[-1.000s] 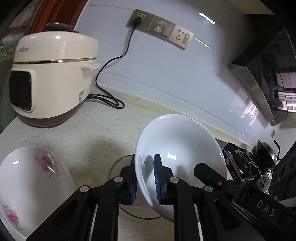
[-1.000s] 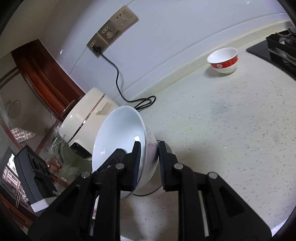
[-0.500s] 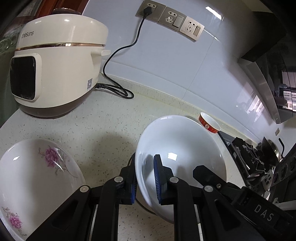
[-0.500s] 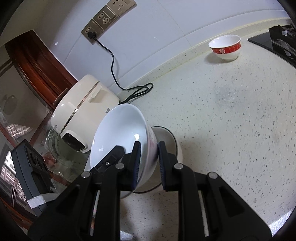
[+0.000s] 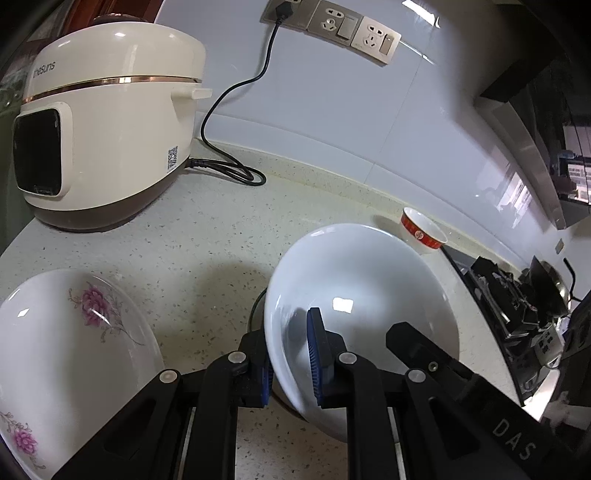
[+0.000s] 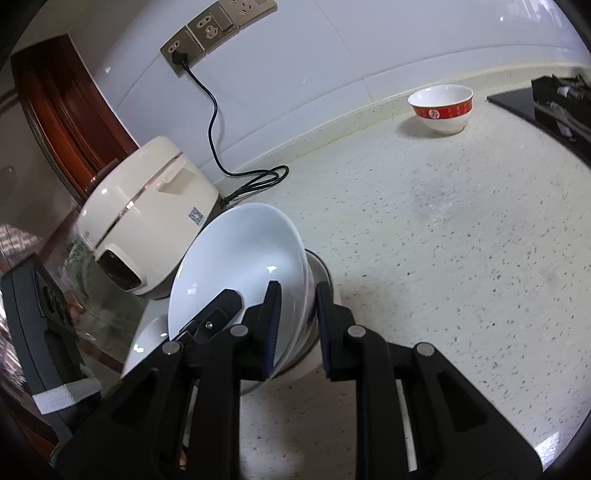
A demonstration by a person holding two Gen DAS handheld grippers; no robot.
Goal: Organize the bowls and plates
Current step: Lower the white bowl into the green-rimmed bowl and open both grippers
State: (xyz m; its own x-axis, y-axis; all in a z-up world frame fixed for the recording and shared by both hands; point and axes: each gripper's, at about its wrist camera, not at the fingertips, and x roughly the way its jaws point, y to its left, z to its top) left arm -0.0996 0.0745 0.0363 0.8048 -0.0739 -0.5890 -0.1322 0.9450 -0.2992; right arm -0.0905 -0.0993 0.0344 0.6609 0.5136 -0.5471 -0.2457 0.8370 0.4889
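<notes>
A plain white bowl [image 5: 362,280] hangs tilted just above the speckled counter, held from two sides. My left gripper [image 5: 290,332] is shut on its near rim, one blue pad inside and one outside. My right gripper [image 6: 297,291] is shut on the opposite rim of the same white bowl [image 6: 240,258]. Each view shows the other gripper's black finger reaching into the bowl. A greyish dish [image 6: 319,269] sits under the bowl, mostly hidden. A flowered plate [image 5: 74,350] lies at the left. A red-banded small bowl [image 6: 441,107] stands by the back wall.
A cream rice cooker [image 5: 107,122] stands at the back left, its black cord [image 5: 229,170] running up to the wall sockets [image 5: 332,26]. A black stove [image 6: 561,99] lies at the right. Speckled counter [image 6: 461,240] stretches between the bowl and the stove.
Both grippers have tipped a little with the white bowl still gripped. The red-banded bowl has come into the left wrist view, and more counter shows in both views.
</notes>
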